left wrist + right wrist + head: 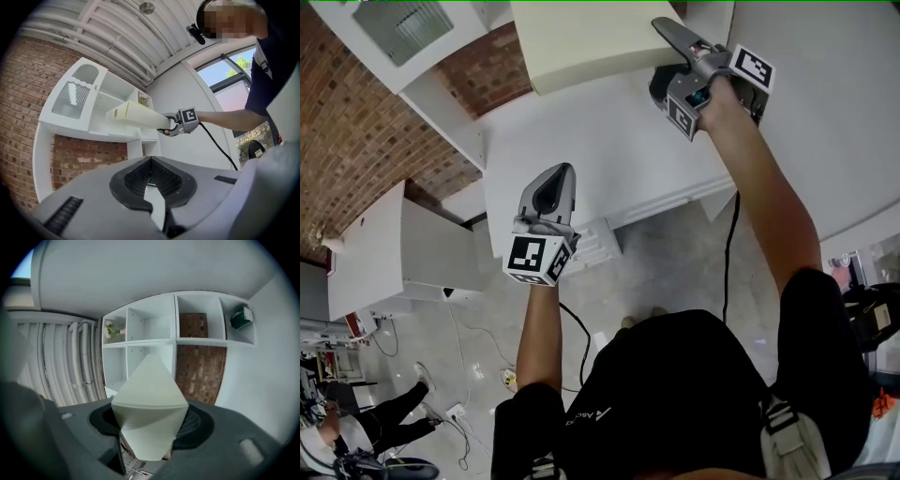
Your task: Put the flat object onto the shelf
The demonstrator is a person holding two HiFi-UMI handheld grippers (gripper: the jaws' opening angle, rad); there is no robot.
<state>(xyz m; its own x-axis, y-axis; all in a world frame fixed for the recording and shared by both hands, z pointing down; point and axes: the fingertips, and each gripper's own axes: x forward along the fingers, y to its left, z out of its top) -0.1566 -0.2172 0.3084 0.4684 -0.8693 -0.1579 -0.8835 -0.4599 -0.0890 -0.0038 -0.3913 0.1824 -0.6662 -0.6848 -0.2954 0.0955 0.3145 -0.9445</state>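
The flat object (581,42) is a pale yellow, thin box. My right gripper (667,33) is shut on one of its edges and holds it up high in front of the white shelf unit (441,94). From the left gripper view the box (138,116) hangs level beside the shelf (101,133), gripped at its near end by the right gripper (168,127). The right gripper view shows the box (149,399) sticking out between the jaws toward the open compartments (152,341). My left gripper (555,178) is lower and holds nothing; its jaws (151,161) meet at the tips.
A green thing (241,317) sits in the upper right compartment and a vase of flowers (111,330) in the upper left one. Brick wall (201,366) shows behind the shelf. Another person (394,412) stands on the floor at lower left. A black cable (729,253) hangs from the right gripper.
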